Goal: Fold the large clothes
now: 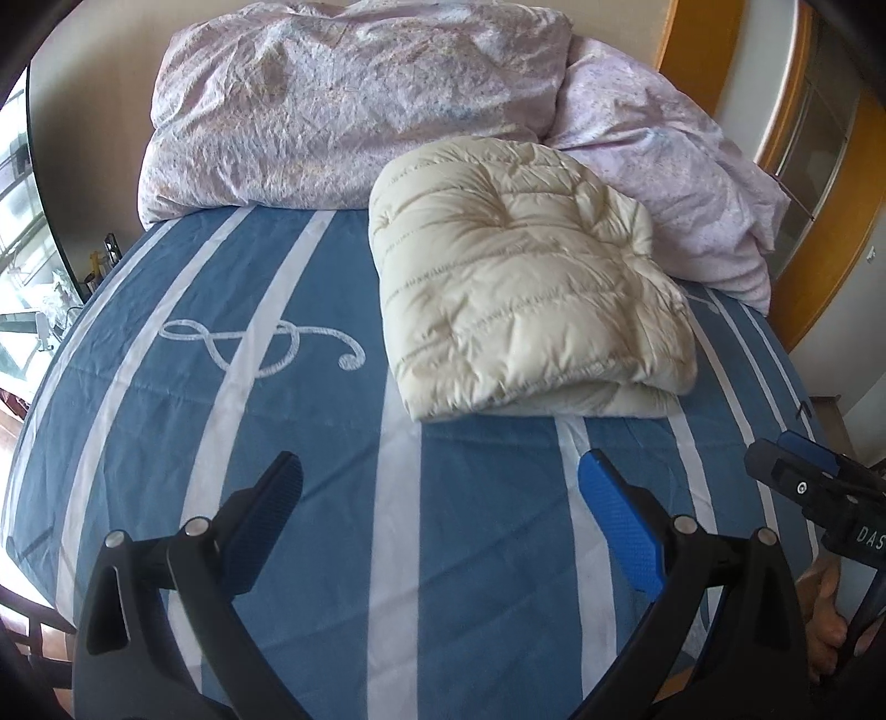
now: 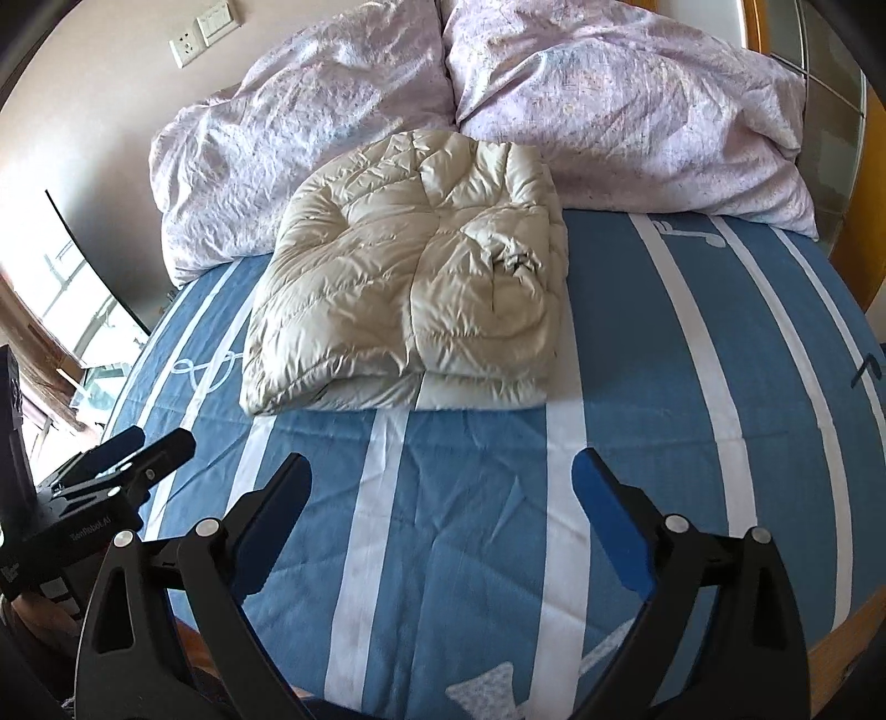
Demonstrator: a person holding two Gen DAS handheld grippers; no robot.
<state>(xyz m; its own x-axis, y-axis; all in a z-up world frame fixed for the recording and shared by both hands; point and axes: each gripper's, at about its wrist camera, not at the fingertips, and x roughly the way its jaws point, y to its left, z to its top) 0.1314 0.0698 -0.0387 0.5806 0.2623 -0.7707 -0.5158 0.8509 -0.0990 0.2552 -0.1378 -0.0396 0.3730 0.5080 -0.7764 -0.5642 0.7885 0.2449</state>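
Observation:
A cream quilted down jacket (image 1: 526,282) lies folded into a thick rectangle on the blue striped bed sheet (image 1: 310,443), its folded edge toward me. The right wrist view shows the same jacket (image 2: 410,277) at centre. My left gripper (image 1: 440,471) hangs over bare sheet short of the jacket, jaws wide apart and empty. My right gripper (image 2: 440,471) is likewise open over the sheet (image 2: 664,415), nothing between its blue pads (image 2: 609,520). Each gripper shows at the edge of the other's view: the right gripper (image 1: 803,476) at the right, the left gripper (image 2: 133,448) at the left.
Two crumpled lilac floral pillows (image 1: 343,99) (image 1: 681,183) lie behind the jacket against the wall. A wooden wardrobe frame (image 1: 786,111) stands at the right. A wall socket (image 2: 185,44) is at upper left, a bright window (image 2: 77,310) at the left. A bare foot (image 1: 828,626) shows beside the bed.

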